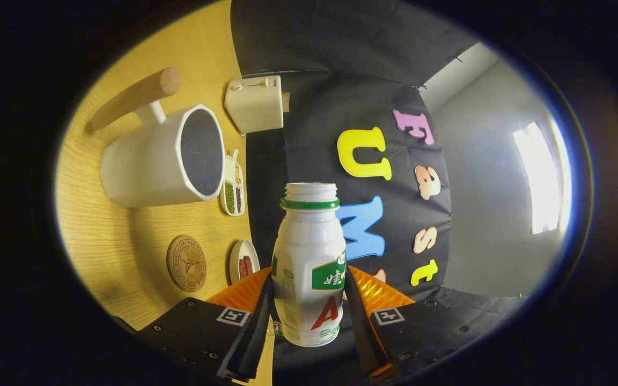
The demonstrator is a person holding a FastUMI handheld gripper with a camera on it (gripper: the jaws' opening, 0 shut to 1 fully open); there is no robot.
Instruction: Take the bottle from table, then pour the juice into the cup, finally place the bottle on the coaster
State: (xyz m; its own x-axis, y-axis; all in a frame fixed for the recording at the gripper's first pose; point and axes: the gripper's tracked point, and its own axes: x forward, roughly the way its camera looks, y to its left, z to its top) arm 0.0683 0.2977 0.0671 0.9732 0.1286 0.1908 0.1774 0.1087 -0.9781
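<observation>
While both fingers of the gripper [309,316] press its sides, the uncapped white plastic bottle [309,257], green-ringed at the neck with a green-and-red label, points away. Beyond lie a faceted white wooden-handled cup [151,163] and an engraved round wooden coaster [186,263] on the woodgrain table [110,241].

White bottle [309,268] w/ green ring; white cup [151,166]; brown coaster [186,263]; wood-grain table [105,236].
</observation>
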